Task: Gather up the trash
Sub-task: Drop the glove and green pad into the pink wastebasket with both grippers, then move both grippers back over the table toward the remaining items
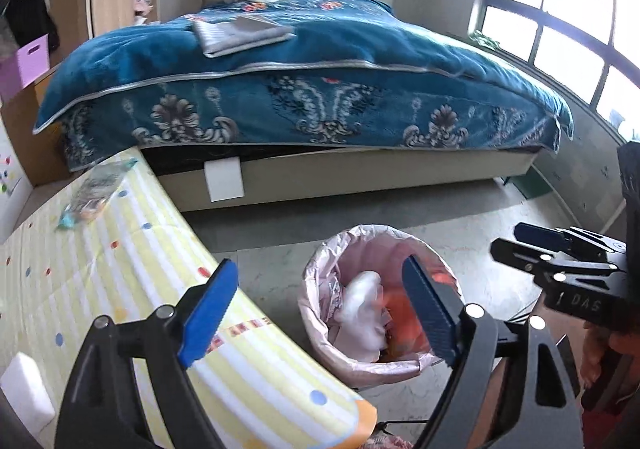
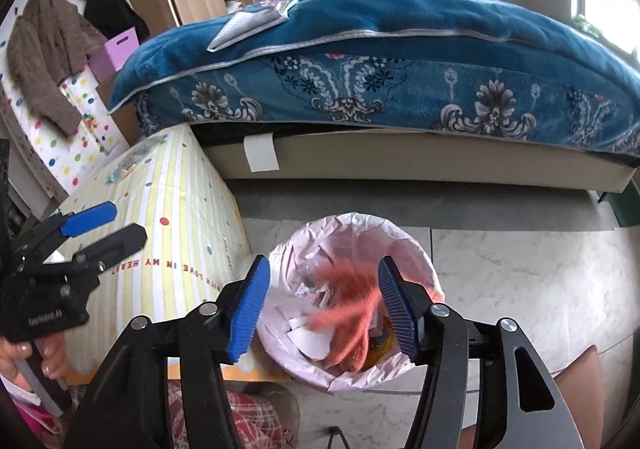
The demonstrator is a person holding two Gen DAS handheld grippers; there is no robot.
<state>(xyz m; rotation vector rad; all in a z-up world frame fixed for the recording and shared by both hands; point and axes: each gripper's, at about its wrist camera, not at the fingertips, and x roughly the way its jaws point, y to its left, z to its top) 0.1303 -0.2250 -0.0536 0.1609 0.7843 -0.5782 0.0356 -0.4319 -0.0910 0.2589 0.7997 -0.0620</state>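
only the right wrist view is showing a blurred orange glove [image 2: 348, 313] over the bin [image 2: 416, 249], both hand-held grippers [image 1: 320, 313] [image 2: 320, 309] gaping apart, gripping nothing.

Right hand-held gripper [image 2: 320, 307] jaws wide apart above pink-lined trash bin [image 2: 416, 249]; blurred orange glove [image 2: 352, 313] between them, over the bin.

We find the bin [image 2: 352, 301] on the floor [image 2: 520, 281] just off the surface's [image 2: 180, 209] right edge, the bed [image 2: 400, 49] behind both. In the bin lie crumpled scraps [image 2: 348, 313] — our right tool [image 2: 320, 309] hangs spread above it, our left tool [image 1: 320, 309] spread over the surface's right edge. A wrapper [image 1: 92, 193] lies at the surface's far edge — a folded cloth [image 1: 240, 33] on the bed.
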